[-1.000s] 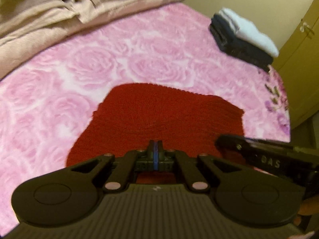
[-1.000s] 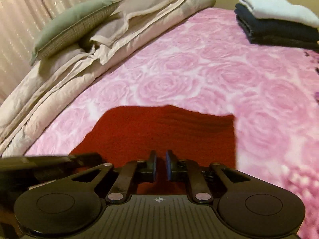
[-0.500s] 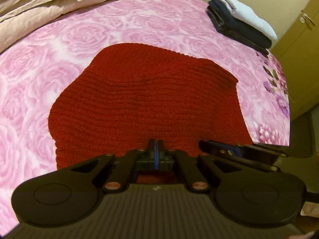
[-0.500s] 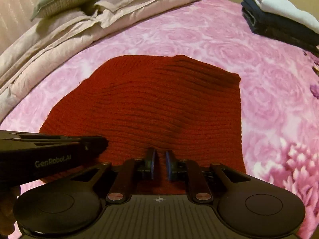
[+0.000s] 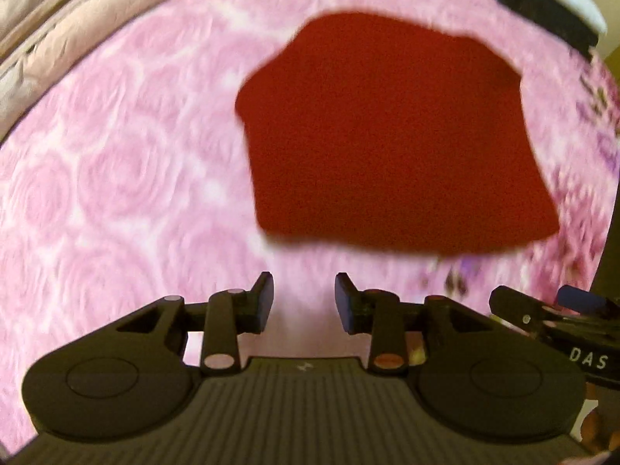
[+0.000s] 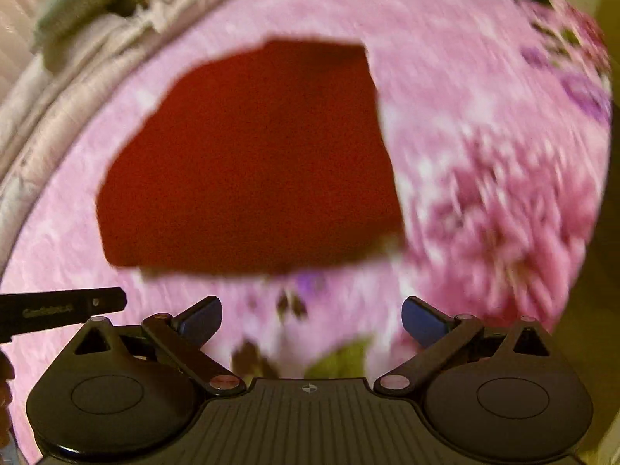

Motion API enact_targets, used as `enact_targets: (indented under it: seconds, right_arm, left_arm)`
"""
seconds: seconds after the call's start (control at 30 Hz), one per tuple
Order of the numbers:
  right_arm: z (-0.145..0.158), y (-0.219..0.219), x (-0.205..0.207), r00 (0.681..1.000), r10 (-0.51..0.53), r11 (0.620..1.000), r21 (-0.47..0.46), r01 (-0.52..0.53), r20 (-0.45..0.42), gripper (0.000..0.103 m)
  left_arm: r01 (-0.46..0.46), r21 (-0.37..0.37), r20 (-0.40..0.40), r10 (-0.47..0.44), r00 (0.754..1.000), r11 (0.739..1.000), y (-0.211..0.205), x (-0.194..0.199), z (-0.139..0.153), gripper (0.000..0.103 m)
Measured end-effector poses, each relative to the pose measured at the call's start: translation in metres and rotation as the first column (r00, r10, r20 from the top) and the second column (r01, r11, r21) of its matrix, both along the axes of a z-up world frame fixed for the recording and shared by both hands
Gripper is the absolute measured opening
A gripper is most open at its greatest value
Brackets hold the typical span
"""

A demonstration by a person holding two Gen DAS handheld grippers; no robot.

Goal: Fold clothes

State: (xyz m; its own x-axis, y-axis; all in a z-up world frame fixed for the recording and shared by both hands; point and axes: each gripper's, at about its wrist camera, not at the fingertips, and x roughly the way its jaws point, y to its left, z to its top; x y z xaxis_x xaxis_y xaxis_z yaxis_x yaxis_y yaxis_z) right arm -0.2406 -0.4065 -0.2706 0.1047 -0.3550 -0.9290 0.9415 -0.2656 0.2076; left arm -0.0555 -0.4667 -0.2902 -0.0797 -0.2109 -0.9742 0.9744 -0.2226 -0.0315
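Red knit garment (image 5: 391, 143) lies folded flat on the bed's pink rose-print cover (image 5: 116, 178), clear of both tools. Left hand-held gripper (image 5: 303, 307): jaws partly apart and opening, nothing between them, only bedcover below. Right hand-held gripper (image 6: 312, 323): jaws opening, spread wide, empty, the garment's near edge just beyond its fingertips. Beige folded bedding (image 6: 73, 77) runs along the far left of the bed. Stack of folded dark and white clothes (image 5: 550, 4) sits at the far right corner. Both views are motion-blurred.
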Motion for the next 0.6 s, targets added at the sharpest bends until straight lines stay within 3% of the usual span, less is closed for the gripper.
enact_targets:
  seconds: [0.13, 0.37, 0.6]
  right_arm:
    - [0.000, 0.015, 0.005, 1.000, -0.026, 0.999, 0.039, 0.027, -0.013, 0.102]
    - [0.016, 0.023, 0.005, 0.999, -0.028, 0.999, 0.017, 0.029, -0.039, 0.102]
    - [0.005, 0.021, 0.005, 0.999, -0.027, 0.999, 0.045, 0.029, -0.038, 0.102]
  left_arm:
    - [0.017, 0.018, 0.013, -0.017, 1.000, 1.000, 0.014, 0.000, 0.003, 0.032]
    - [0.033, 0.000, 0.011, -0.033, 0.999, 0.999, 0.023, 0.002, 0.015, 0.038]
    - [0.021, 0.016, 0.025, -0.021, 0.999, 1.000, 0.021, 0.004, 0.006, 0.038]
